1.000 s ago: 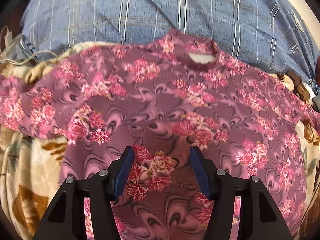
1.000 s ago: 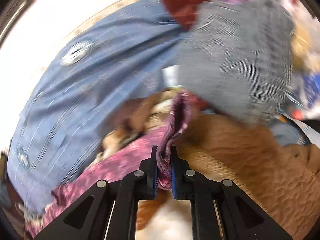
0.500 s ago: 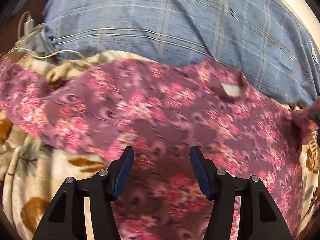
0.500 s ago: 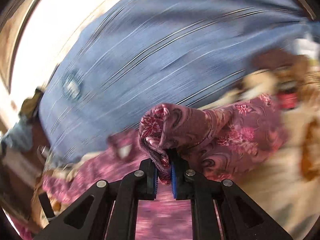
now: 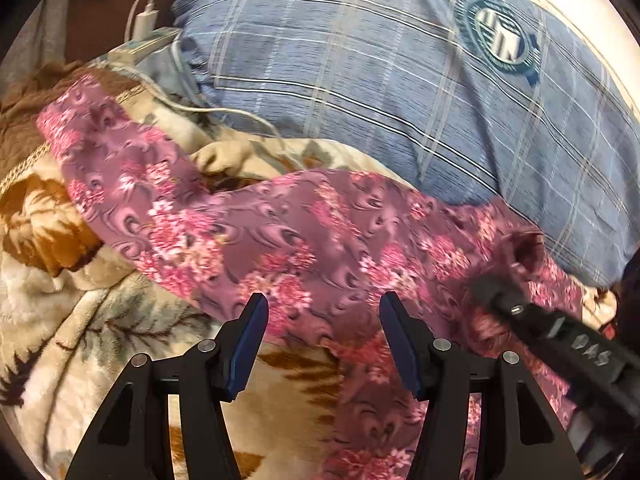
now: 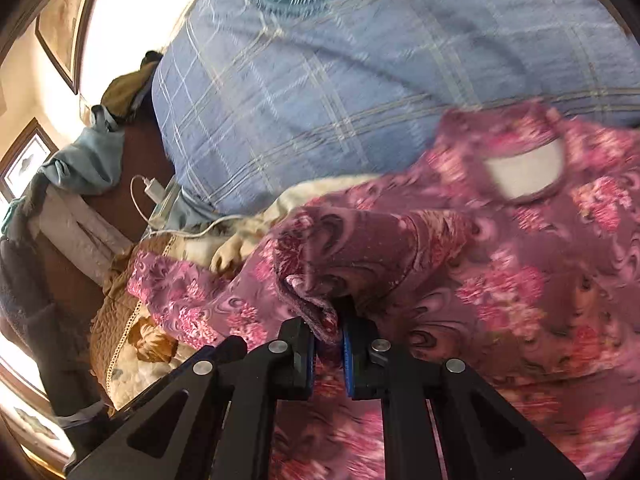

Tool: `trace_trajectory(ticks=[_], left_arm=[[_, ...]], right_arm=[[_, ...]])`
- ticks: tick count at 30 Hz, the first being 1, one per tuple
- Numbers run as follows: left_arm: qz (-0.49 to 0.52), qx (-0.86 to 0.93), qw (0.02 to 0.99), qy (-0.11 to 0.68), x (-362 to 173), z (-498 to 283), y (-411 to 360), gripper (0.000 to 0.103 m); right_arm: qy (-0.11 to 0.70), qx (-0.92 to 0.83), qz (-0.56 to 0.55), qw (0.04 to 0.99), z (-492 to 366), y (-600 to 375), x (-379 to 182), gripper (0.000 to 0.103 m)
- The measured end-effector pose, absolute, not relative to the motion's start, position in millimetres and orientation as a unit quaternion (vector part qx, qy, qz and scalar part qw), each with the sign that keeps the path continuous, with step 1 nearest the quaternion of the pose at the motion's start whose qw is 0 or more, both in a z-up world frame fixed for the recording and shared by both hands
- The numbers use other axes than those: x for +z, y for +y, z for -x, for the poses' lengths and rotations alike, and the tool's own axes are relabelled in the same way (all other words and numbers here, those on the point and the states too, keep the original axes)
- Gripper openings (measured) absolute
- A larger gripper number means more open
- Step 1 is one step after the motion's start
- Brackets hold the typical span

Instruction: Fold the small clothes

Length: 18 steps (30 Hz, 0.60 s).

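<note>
Floral top [image 5: 320, 240] on blanket [image 5: 60, 360]; right tongs [image 6: 328, 344] clenched on sleeve, left tongs [image 5: 324, 332] released.

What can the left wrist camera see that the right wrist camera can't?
Only the left wrist view shows the left gripper, open and empty above the flowery pink top, with the right gripper reaching in from the side. Only the right wrist view shows the right gripper pinching a sleeve end, the white neck label and framed pictures. Both show the top, the blue checked pillow, the white charger and the leafy blanket.
</note>
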<state>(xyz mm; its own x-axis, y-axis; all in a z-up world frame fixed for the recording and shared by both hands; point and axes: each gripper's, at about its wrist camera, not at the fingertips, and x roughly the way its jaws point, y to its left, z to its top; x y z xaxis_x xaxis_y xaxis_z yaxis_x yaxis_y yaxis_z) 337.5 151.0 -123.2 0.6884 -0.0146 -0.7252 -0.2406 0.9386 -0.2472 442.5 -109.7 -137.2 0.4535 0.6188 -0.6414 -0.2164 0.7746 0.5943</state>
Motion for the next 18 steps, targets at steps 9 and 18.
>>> trace_trajectory(ticks=[9, 18], left_arm=[[0.193, 0.044, 0.889, 0.413, -135, -353, 152, 0.058], [0.149, 0.016, 0.881, 0.448, -153, -379, 104, 0.061]], right_arm=[[0.498, 0.263, -0.230, 0.794, -429, -137, -147, 0.032], [0.432, 0.055, -0.390, 0.811, -354, -360, -156, 0.044]])
